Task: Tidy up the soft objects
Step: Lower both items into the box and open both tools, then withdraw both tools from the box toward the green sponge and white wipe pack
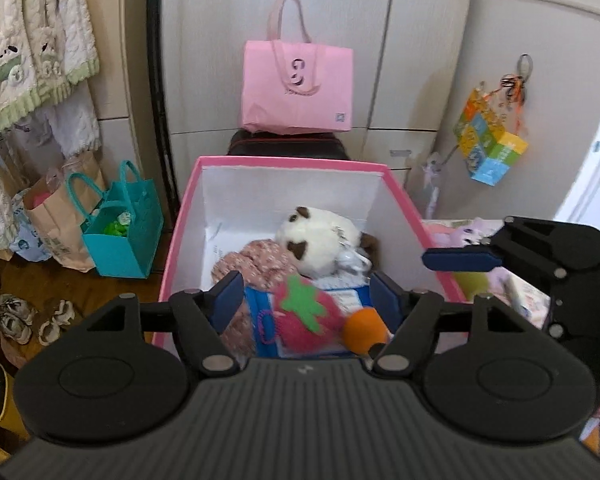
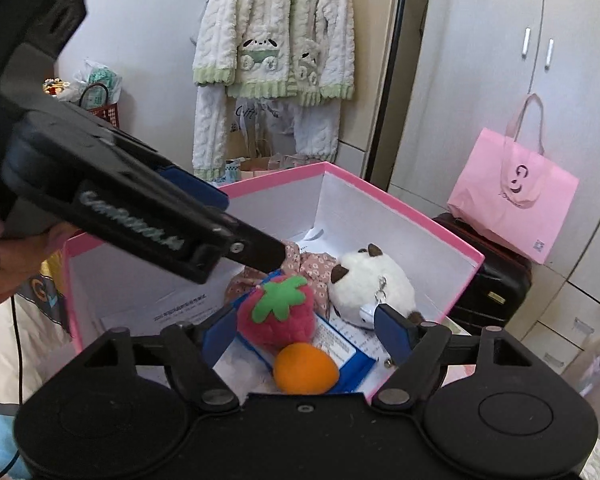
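A pink box (image 1: 292,161) (image 2: 400,196) with white inner walls holds soft toys. Inside lie a red strawberry plush (image 1: 304,312) (image 2: 278,312), an orange plush ball (image 1: 364,330) (image 2: 306,368), a white plush with brown ears (image 1: 320,240) (image 2: 372,280) and a floral cloth (image 1: 252,264) (image 2: 312,264). My left gripper (image 1: 306,296) hangs open over the box's near edge, its pads clear of the strawberry. From the right side of the box, my right gripper (image 2: 306,332) also stands open above the strawberry and the orange ball. Neither holds anything.
A pink tote bag (image 1: 296,88) (image 2: 512,196) rests on a black suitcase (image 1: 288,146) behind the box. A teal bag (image 1: 124,232), paper bags and shoes (image 1: 16,316) sit on the floor at left. Fleece pyjamas (image 2: 276,40) hang on the wall. A purple plush (image 1: 472,232) lies right of the box.
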